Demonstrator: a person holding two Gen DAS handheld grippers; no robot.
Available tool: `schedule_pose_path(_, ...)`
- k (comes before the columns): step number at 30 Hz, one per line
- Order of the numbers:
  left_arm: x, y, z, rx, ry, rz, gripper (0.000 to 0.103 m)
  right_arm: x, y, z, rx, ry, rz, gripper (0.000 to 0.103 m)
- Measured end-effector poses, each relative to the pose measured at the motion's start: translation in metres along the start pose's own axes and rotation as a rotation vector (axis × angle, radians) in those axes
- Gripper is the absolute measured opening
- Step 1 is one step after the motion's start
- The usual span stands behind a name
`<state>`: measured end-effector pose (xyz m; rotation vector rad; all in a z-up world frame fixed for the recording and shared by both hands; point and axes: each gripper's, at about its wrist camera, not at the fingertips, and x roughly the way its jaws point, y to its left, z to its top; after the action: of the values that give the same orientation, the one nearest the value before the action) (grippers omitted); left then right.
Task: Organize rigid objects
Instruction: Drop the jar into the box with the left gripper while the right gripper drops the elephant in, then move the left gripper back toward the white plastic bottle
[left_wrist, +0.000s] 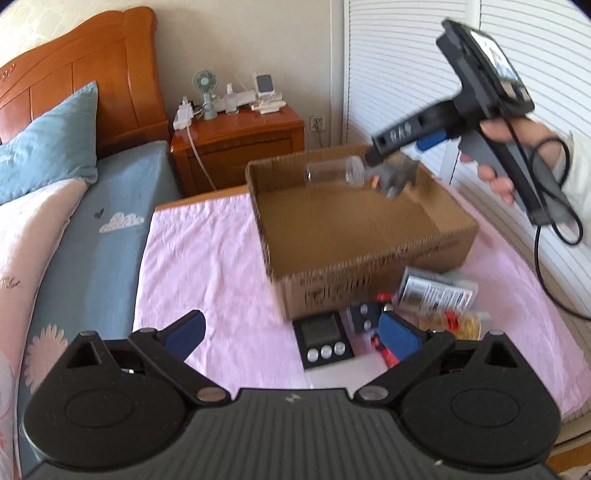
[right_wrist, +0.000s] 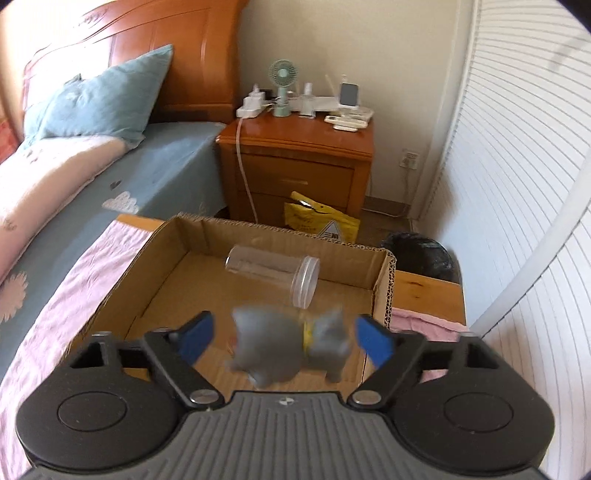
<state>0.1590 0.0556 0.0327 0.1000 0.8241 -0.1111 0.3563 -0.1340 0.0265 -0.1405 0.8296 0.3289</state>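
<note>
Left hand-held gripper (left_wrist: 295, 338): jaws wide, nothing between them, above the pink cloth (left_wrist: 207, 258) on the desk. Just ahead of it lie the scale (left_wrist: 324, 339) and, further right, a heap of small packets (left_wrist: 436, 295), all outside the box (left_wrist: 354, 266). We judge these are the next picks; the scale is flat and wide, so we would take it across its short side.

Box interior: a clear jar (right_wrist: 273, 271) lies on its side near the far wall.

Right hand-held gripper (right_wrist: 282, 341): jaws spread wide, pads clear of the grey toy (right_wrist: 291, 347), which is blurred between them over the box floor. We read this as the release.

To do it well, we would keep the gripper over the box, then lift straight out without clipping the near wall. We cannot tell whether the toy has landed.
</note>
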Motion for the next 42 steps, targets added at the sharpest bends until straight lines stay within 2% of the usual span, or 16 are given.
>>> schedule_pose_path(2,0.0,0.002,-0.006,-0.016,0.004,0.007,0.1,-0.004,-0.002,-0.002,0.026,-0.008,0.006,0.101)
schedule_pose_path(8,-0.004,0.004,-0.02,-0.054,0.002,0.023,0.1,-0.034,-0.002,-0.015,0.057,-0.029,0.006,0.103)
schedule_pose_path(13,-0.015,0.003,-0.031,-0.093,-0.023,0.042,0.1,-0.06,-0.001,-0.038,0.085,-0.034,0.017,0.103)
schedule_pose_path(19,-0.016,0.003,-0.044,-0.148,-0.039,0.071,0.101,-0.081,0.006,-0.084,0.083,-0.021,0.017,0.103)
schedule_pose_path(27,-0.005,0.002,-0.068,-0.151,0.002,0.123,0.101,-0.096,0.027,-0.154,0.062,0.055,0.024,0.103)
schedule_pose_path(35,0.005,0.004,-0.081,-0.189,0.029,0.014,0.101,-0.077,0.045,-0.204,0.049,0.193,0.014,0.103)
schedule_pose_path(42,0.019,-0.006,-0.083,-0.163,0.06,-0.036,0.101,-0.059,0.063,-0.221,-0.019,0.188,-0.053,0.103)
